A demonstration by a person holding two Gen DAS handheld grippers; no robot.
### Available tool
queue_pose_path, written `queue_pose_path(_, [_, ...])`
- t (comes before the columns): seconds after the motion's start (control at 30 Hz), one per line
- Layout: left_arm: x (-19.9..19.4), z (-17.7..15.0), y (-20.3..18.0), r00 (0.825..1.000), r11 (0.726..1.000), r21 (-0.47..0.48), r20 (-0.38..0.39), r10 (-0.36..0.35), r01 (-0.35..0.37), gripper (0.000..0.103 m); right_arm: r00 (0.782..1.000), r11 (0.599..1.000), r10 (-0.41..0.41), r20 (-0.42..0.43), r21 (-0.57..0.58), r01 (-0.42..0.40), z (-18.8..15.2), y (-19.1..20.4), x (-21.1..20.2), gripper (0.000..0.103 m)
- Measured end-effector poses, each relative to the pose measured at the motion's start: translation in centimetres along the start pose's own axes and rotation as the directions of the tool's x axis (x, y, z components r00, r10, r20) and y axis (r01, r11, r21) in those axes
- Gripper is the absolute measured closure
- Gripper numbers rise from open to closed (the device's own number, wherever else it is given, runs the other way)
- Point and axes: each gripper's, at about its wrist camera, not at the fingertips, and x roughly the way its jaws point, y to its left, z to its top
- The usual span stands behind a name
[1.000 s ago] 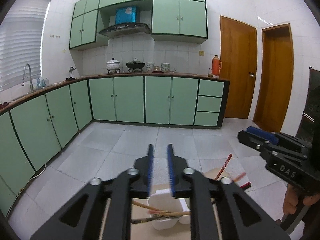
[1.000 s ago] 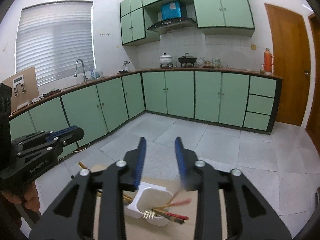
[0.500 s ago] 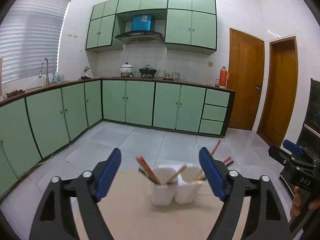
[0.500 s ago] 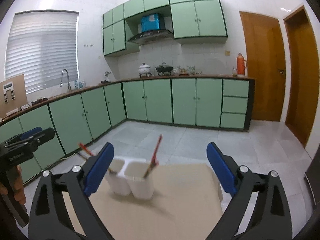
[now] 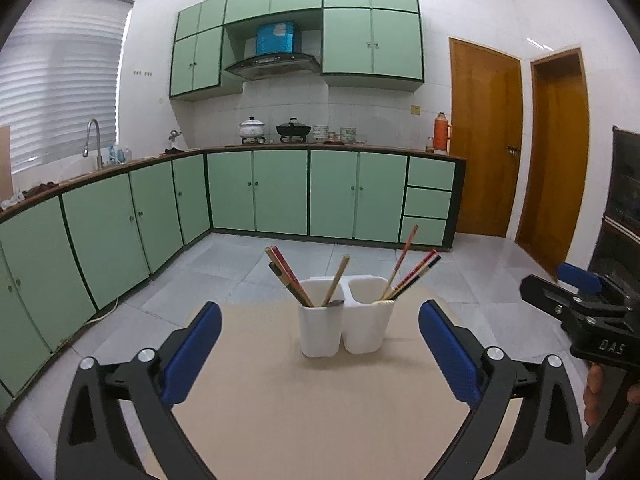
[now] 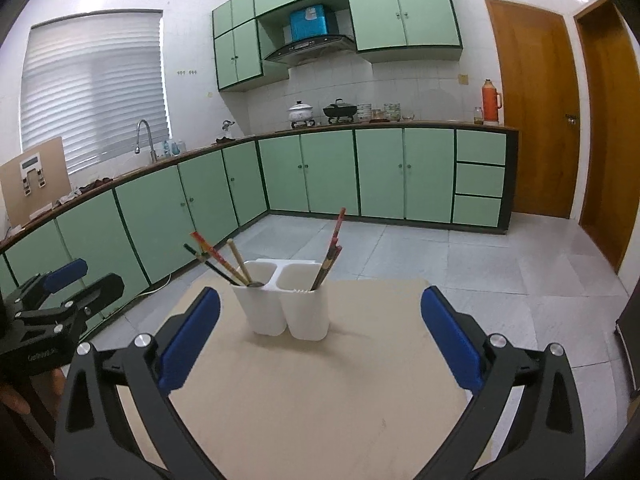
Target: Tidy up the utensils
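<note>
A white two-compartment utensil holder (image 5: pixel 344 326) (image 6: pixel 288 308) stands upright on a beige table (image 5: pixel 320 408) (image 6: pixel 320 400). Several chopsticks (image 5: pixel 290 280) and a spoon lean in its left cup; red and dark chopsticks (image 5: pixel 412 276) (image 6: pixel 330 256) lean in its right cup. My left gripper (image 5: pixel 320 352) is open and empty, held back from the holder. My right gripper (image 6: pixel 320 340) is open and empty, also short of it. Each gripper shows at the edge of the other's view.
The table's far edge lies just behind the holder. Beyond are a grey tiled floor (image 5: pixel 248 264), green kitchen cabinets (image 5: pixel 332 192), a sink (image 6: pixel 144 140) at the left and wooden doors (image 5: pixel 484 140) at the right.
Both grippers opened wide and drew back and level from above the holder. The holder, seen from above a second ago, now stands in front of both cameras.
</note>
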Motion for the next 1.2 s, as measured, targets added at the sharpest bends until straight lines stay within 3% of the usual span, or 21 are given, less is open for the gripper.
queue_pose_path(0.4, [-3.0, -0.6, -0.7, 0.999, 0.999, -0.007, 0.018, -0.041, 0.041, 0.006, 0.998, 0.998, 0.051, 0.026, -0.048, -0.049, 0.3, 1.9, -2.6, 0.005])
queue_pose_path(1.2, [-5.2, -0.6, 0.0, 0.998, 0.999, -0.037, 0.062, -0.018, 0.021, 0.006, 0.998, 0.992, 0.06, 0.034, -0.114, -0.056, 0.6, 4.1, -3.8, 0.006])
